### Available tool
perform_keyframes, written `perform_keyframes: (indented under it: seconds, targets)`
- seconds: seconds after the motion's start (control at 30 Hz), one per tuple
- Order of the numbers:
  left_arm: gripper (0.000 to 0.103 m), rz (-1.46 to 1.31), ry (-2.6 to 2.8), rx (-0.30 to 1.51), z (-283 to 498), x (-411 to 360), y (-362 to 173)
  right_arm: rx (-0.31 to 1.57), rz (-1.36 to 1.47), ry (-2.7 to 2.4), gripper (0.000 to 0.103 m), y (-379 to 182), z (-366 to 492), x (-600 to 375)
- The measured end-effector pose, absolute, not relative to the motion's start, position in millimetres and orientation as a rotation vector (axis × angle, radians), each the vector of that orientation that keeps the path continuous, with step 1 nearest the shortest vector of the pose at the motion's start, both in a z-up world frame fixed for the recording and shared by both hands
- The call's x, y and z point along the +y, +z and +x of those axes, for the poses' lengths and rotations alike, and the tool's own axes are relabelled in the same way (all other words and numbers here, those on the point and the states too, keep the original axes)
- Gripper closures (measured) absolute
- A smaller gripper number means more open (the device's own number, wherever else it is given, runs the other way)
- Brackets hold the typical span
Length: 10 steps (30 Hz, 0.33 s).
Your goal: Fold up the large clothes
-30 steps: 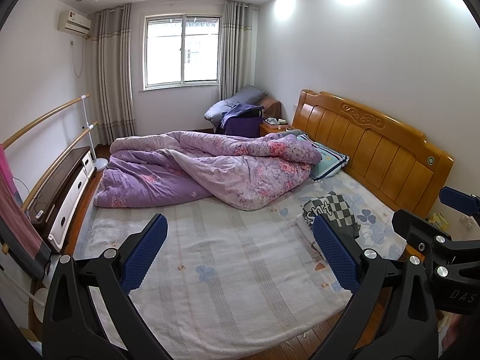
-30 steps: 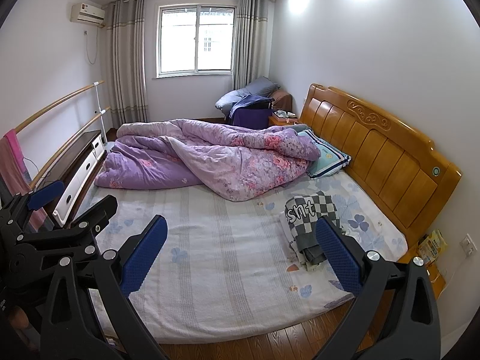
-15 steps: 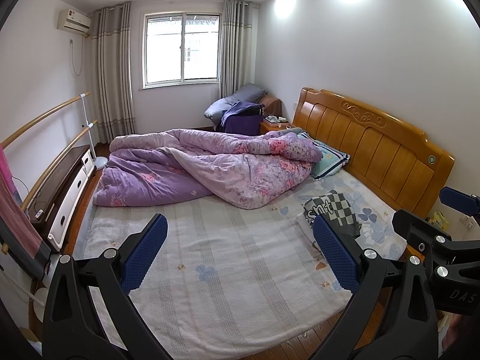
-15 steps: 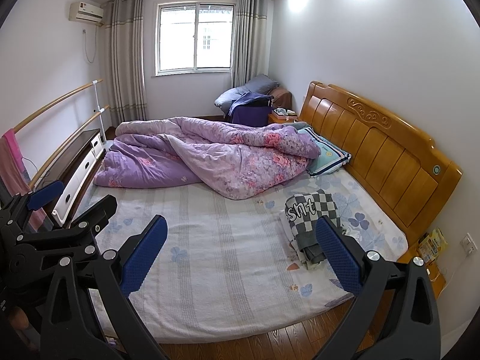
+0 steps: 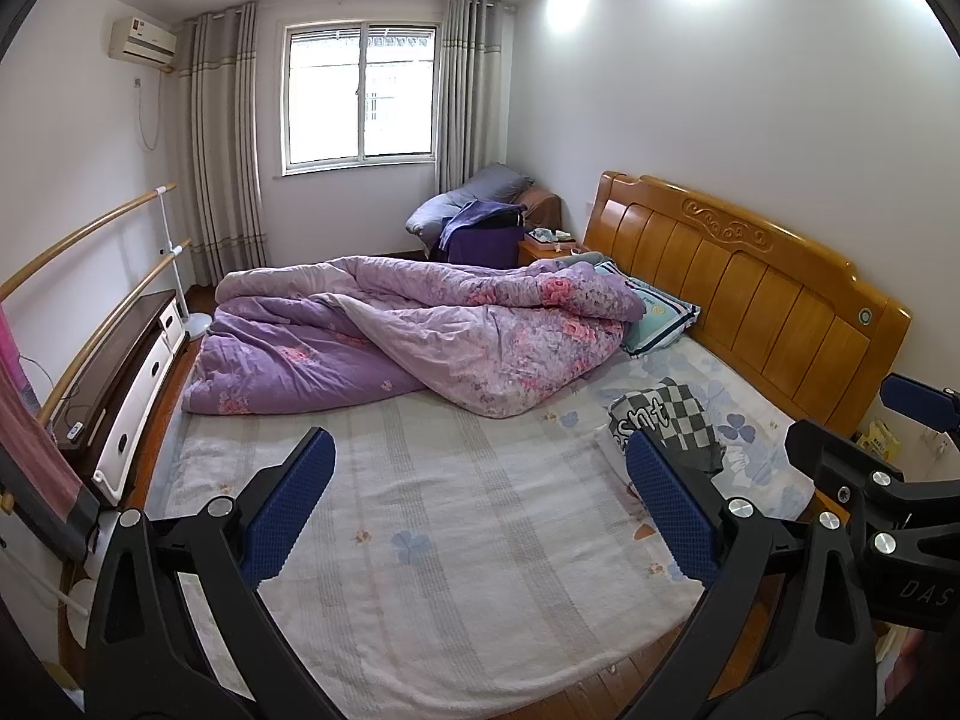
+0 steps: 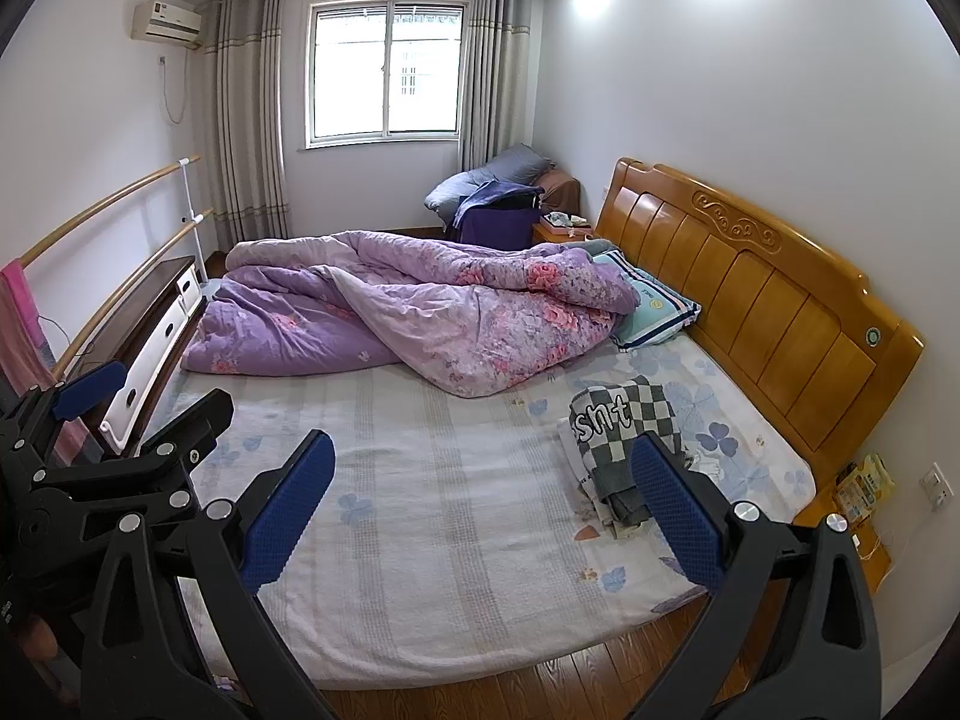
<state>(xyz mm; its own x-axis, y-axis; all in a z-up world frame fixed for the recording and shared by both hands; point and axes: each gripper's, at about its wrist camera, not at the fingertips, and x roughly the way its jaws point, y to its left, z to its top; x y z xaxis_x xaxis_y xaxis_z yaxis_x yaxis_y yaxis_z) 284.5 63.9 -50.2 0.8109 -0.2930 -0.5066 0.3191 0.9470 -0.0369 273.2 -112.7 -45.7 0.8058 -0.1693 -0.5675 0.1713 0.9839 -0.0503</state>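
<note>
— Where did the clothes lie, measured from the headboard (image 6: 774,300)?

— The checkered garment pile (image 6: 624,432) sat on the mattress (image 6: 456,528) just in front of the headboard, toward the bed's near end, well clear of the purple quilt (image 6: 420,312). Its long axis seemed to run alongside the headboard.

— And the grippers?

— Both were spread wide and held nothing. The right gripper (image 6: 480,516) had the pile ahead by its right finger; the left gripper (image 5: 474,510) stood farther from the headboard. I judged the right one nearer.
</note>
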Motion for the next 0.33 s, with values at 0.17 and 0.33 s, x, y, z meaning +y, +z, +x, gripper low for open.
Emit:
perform_keyframes:
  seconds: [0.17,0.33]
  targets:
    - [0.005,0.041,-0.344,0.541,289,66,-52,0.61,0.002,-0.182,0.008,-47,278,-111]
    - [0.005,0.027,-0.355,0.565,299,70,-57,0.62,-0.007,-0.184,0.008,-52,288,-106]
